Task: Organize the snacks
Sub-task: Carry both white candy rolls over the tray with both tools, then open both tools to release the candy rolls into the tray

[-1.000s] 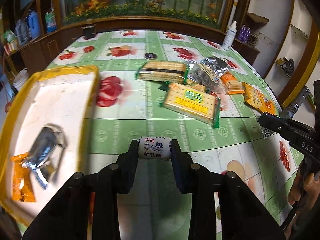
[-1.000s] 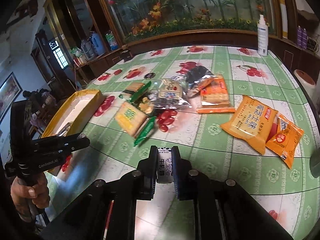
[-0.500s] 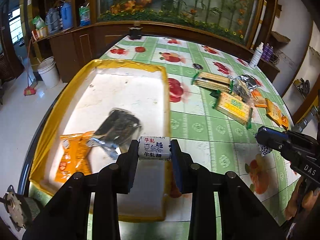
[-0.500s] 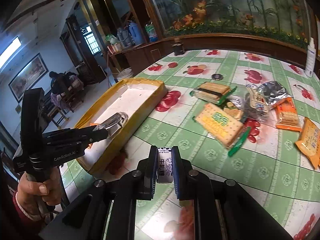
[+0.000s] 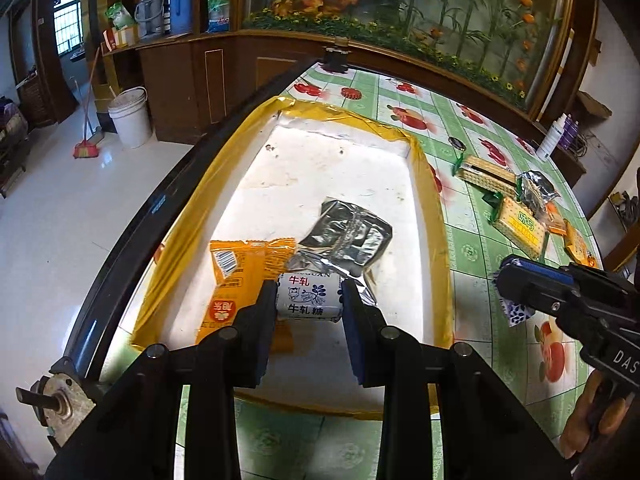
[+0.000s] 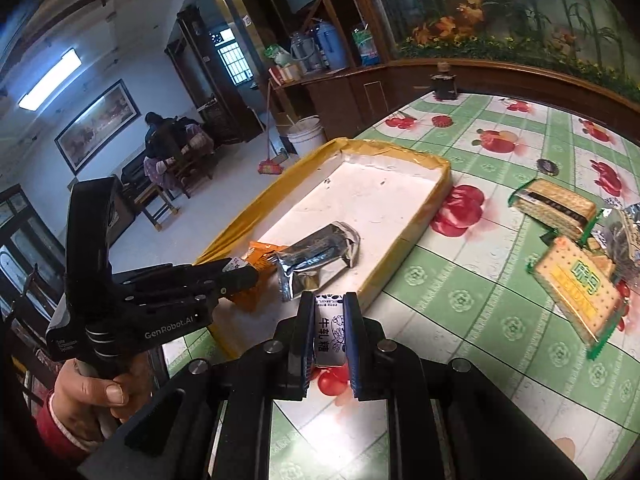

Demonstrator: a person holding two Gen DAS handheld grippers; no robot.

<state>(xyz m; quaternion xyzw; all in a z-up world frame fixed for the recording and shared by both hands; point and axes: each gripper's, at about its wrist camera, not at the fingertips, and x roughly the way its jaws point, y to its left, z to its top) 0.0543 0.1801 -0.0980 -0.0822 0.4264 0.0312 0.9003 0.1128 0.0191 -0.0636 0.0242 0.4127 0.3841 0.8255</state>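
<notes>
Our left gripper (image 5: 309, 300) clamps a white candy (image 5: 308, 295) above the tray (image 5: 434, 216), partly hiding the silver packet (image 5: 348, 236). Our right gripper (image 6: 328, 326) clamps another candy (image 6: 329, 330) just outside the tray.

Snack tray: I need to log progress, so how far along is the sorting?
Done: an orange packet and a silver packet lie in the tray. In hand: each gripper, left and right, clamps a nougat candy. Left: cracker packs and other snacks on the table.

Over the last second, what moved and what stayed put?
Both tongs carried their nougat candies from the snack pile toward the yellow tray: left candy now hangs over it, right candy short of its edge. Grips unchanged; tray's orange packet and silver packet stayed.
</notes>
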